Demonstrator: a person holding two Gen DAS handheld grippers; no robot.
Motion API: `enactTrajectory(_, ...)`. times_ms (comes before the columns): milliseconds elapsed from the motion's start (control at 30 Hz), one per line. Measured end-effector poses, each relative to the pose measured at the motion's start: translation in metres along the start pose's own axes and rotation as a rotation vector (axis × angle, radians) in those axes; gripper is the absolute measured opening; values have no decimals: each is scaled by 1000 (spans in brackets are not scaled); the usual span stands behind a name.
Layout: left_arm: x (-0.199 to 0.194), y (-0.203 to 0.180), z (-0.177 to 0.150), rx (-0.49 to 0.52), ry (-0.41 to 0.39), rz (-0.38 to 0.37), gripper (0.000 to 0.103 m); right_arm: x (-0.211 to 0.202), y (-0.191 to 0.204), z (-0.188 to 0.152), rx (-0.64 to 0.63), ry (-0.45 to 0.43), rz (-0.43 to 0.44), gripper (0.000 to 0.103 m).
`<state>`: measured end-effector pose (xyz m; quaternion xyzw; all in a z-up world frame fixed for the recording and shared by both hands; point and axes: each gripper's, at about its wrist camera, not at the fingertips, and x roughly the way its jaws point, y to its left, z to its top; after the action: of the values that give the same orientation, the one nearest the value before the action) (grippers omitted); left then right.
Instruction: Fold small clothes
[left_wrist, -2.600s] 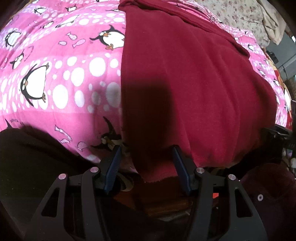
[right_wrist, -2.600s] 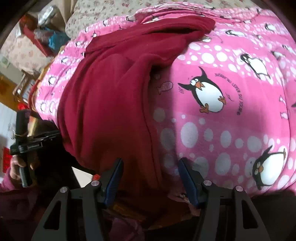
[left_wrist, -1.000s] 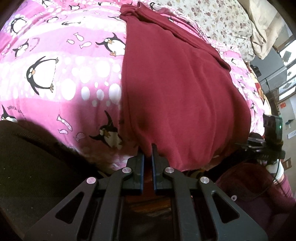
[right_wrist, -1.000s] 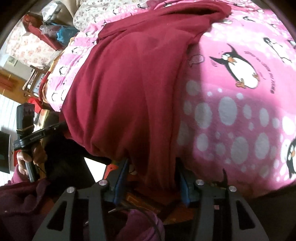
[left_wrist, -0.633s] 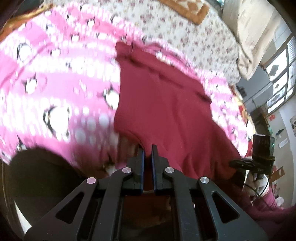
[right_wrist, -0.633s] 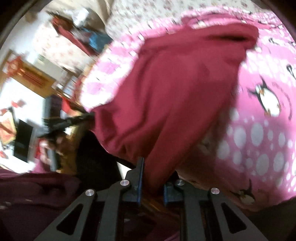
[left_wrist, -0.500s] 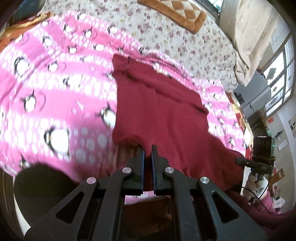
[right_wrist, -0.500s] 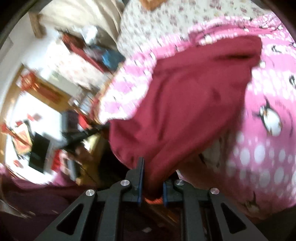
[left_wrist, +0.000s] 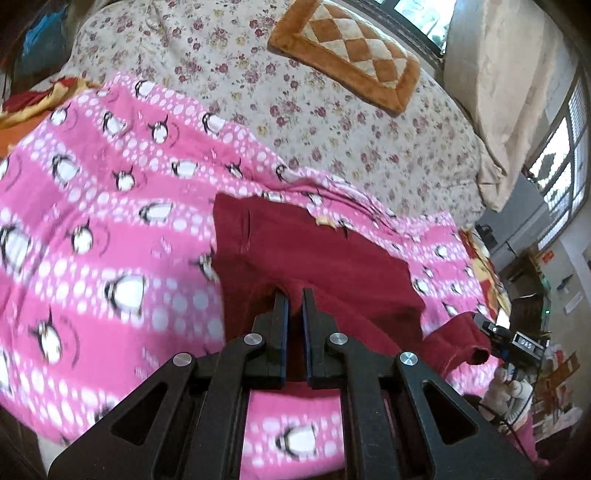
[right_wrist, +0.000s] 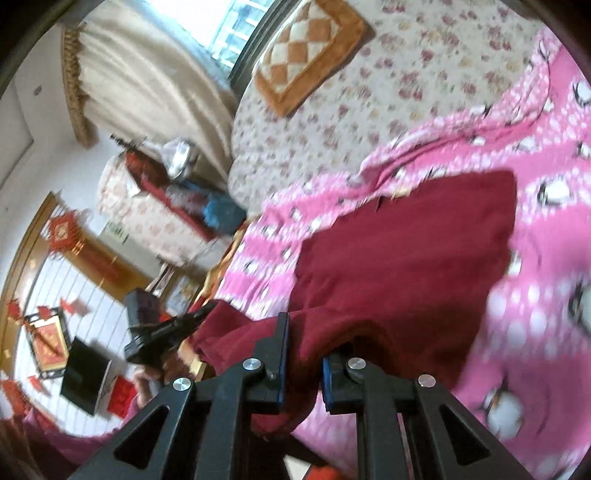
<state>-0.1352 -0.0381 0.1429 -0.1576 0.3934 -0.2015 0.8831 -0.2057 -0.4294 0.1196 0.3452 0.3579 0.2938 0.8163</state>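
Nearest to me, L gripper (left_wrist: 294, 295) is pinched tight on the near hem of the dark red garment (left_wrist: 325, 258), cloth bunched between the blue pads, jaws nearly touching. R gripper (right_wrist: 308, 332) is clamped narrow on the other near corner of the same garment (right_wrist: 406, 266), a thick roll of fabric squeezed between its fingers. The hem is lifted off the bed by both grips, while the far part lies flat on the pink penguin blanket (left_wrist: 110, 221). Fabric looks like soft fleece or knit, matte, no pattern; a short seam or slit shows near its far left corner in L view. In L view the R gripper and the hand holding it sit at the right edge, w/ a red corner hanging from it. In R view the L gripper body shows at left, also w/ red cloth at its tip. Blanket is plush, pink bands w/ white dots and black-and-white penguins, rumpled at its far edge. Beyond it, a cream floral quilt (left_wrist: 295, 92), thin and lightly puckered. On that, a rectangular cushion (left_wrist: 343, 55), fuzzy brown border, tan and cream diamond checks. Farthest: beige curtain (right_wrist: 147, 81), windows, cluttered furniture, red wall ornaments; blurry, can't tell detail.
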Motion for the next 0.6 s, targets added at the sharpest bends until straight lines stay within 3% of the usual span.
enactTrajectory(300,63,-11,63,49,2,47,5,27,-32,68,31,-54,-112,13)
enactTrajectory(600,140,9,96,-3,68,150,5,63,-81,113,104,-45,-179,13)
